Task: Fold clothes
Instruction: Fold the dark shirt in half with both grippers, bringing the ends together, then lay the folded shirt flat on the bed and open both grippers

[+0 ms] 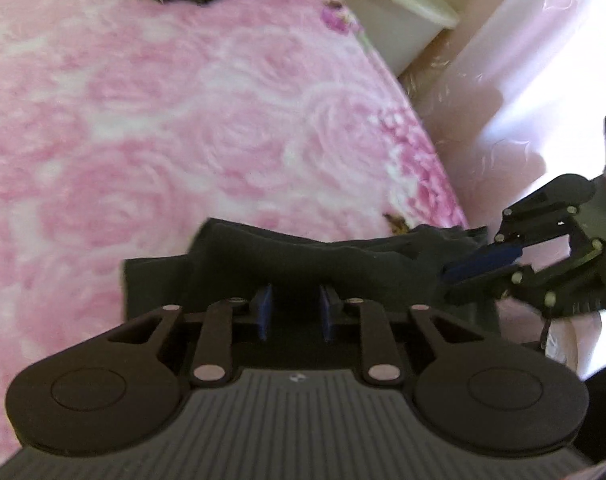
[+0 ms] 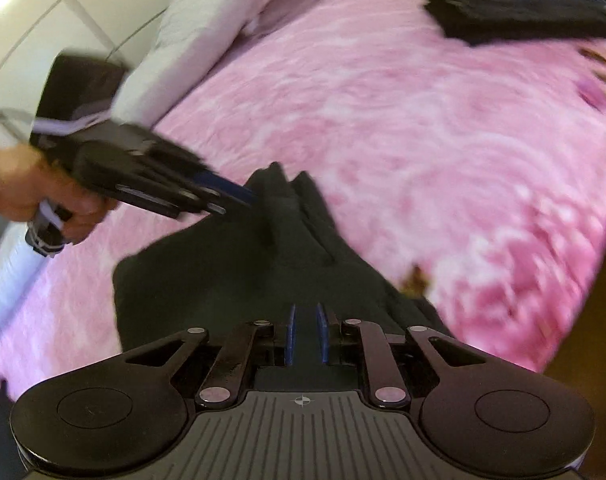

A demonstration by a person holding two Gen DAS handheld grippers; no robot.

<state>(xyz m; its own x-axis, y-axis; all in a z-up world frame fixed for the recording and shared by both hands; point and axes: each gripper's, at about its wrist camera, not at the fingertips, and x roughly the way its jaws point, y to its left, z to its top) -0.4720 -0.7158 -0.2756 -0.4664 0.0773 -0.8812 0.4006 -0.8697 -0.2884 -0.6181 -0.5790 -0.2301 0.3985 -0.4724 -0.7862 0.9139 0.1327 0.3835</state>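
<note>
Garment: a dark garment lies bunched at the near edge of the bed, on the pink rose-patterned blanket.
Long axis: its raised ridge runs side to side across the left wrist view, from one gripper toward the other.
Left gripper: at the middle of that ridge, directly over the cloth; its jaws stand narrow with a gap between the blue pads, and cloth sits at their tips, though whether it is pinched cannot be told.
Right gripper: at the garment's end by the bed's edge; jaws narrow, dark cloth right below and ahead, grip not clear.
Nearer: both reach the cloth, and neither looks closer than the other.
Other pile: a dark folded stack lies well apart at the far side.
</note>
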